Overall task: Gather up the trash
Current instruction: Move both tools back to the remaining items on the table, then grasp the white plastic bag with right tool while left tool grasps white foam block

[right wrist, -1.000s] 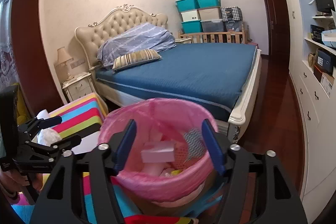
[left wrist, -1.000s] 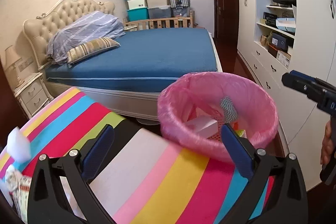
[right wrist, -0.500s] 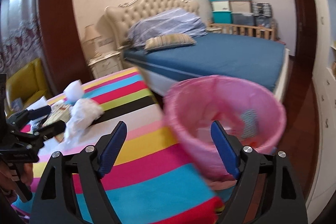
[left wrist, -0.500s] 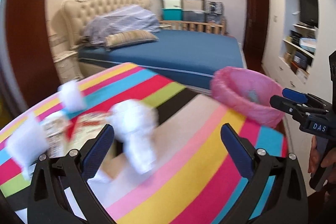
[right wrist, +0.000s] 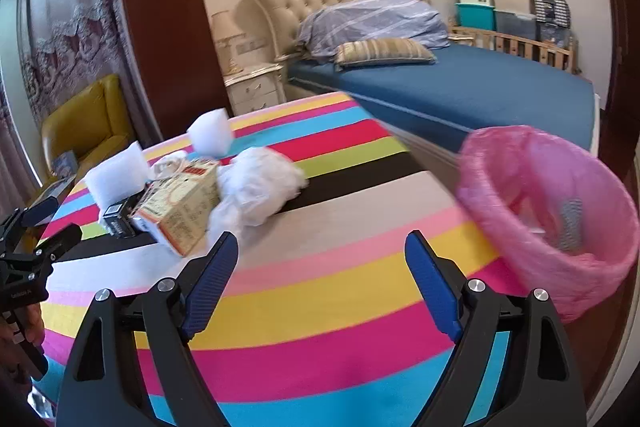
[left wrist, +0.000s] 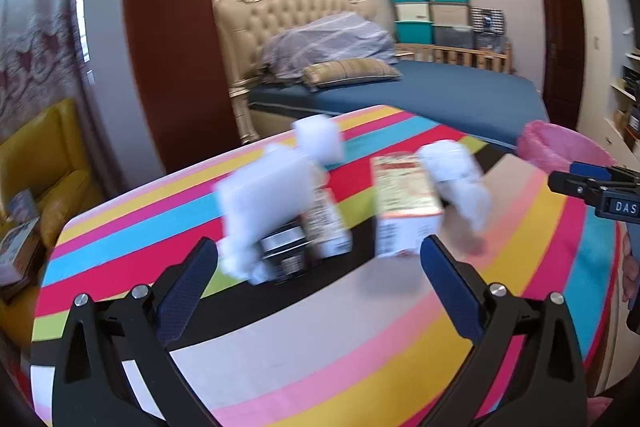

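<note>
Pink-lined bin (right wrist: pixel 560 203) now sits off right of the striped table (right wrist: pixel 320 307) since both my grippers swung back to the trash pile: left gripper (left wrist: pixel 320 287) spread empty facing carton (left wrist: pixel 404 203) and foam (left wrist: pixel 260 203), right gripper (right wrist: pixel 320 283) opening, empty, beside wad (right wrist: pixel 256 191).

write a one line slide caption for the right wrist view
Empty right gripper, fingers opening, over a striped table between a pile of trash and the pink-lined bin.
</note>
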The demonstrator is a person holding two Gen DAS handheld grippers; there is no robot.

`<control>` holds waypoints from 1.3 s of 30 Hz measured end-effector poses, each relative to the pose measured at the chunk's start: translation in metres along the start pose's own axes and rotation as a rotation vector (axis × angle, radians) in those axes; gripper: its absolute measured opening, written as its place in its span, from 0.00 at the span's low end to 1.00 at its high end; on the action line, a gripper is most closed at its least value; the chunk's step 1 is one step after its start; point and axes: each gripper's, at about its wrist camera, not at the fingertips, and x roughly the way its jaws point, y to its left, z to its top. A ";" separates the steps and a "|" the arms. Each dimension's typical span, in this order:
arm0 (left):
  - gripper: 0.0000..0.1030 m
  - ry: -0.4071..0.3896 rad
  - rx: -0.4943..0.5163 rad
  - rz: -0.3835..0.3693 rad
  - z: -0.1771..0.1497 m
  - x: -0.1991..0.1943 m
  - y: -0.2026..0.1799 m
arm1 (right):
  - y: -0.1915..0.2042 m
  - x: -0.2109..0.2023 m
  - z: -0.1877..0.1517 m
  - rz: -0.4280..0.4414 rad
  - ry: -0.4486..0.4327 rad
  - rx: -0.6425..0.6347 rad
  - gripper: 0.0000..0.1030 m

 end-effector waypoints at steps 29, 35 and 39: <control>0.95 0.042 -0.105 -0.036 0.030 0.070 0.066 | 0.049 0.109 0.045 0.008 0.147 0.016 0.82; 0.95 0.059 -0.080 -0.097 0.039 0.094 0.056 | 0.052 0.126 0.047 0.014 0.171 0.011 0.82; 0.70 0.069 -0.058 -0.124 0.039 0.101 0.048 | 0.051 0.135 0.048 0.022 0.200 0.024 0.82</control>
